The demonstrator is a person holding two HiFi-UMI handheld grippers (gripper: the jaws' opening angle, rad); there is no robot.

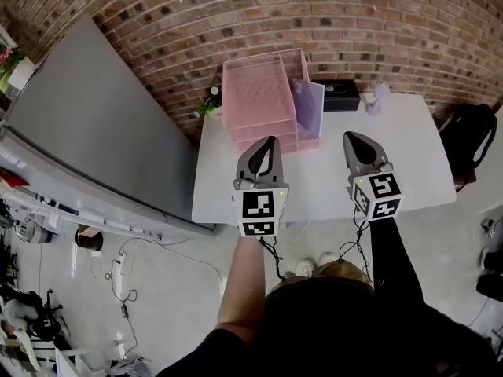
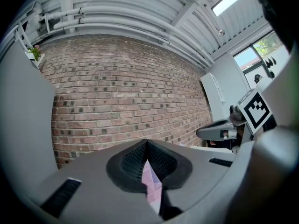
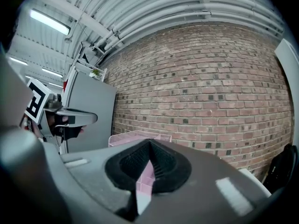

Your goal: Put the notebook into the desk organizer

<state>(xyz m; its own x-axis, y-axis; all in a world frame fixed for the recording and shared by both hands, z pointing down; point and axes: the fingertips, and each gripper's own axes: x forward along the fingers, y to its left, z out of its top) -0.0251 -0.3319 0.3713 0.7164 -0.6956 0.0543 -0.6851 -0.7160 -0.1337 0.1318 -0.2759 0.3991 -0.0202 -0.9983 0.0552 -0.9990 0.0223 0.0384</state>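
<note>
At a white worktop (image 1: 330, 191) below a brick wall (image 1: 236, 22), the lavender notebook (image 1: 309, 104) stands upright in the pink desk organizer (image 1: 255, 93), apparently filed. The left claw (image 1: 271, 142) and right claw (image 1: 349, 137) hover level, closed and empty, suggesting the job is done.

white table (image 1: 330, 188), pink organizer (image 1: 259, 100), black box (image 1: 343, 97)

Small pale object (image 1: 379, 97) (far right) is indistinct.
</note>
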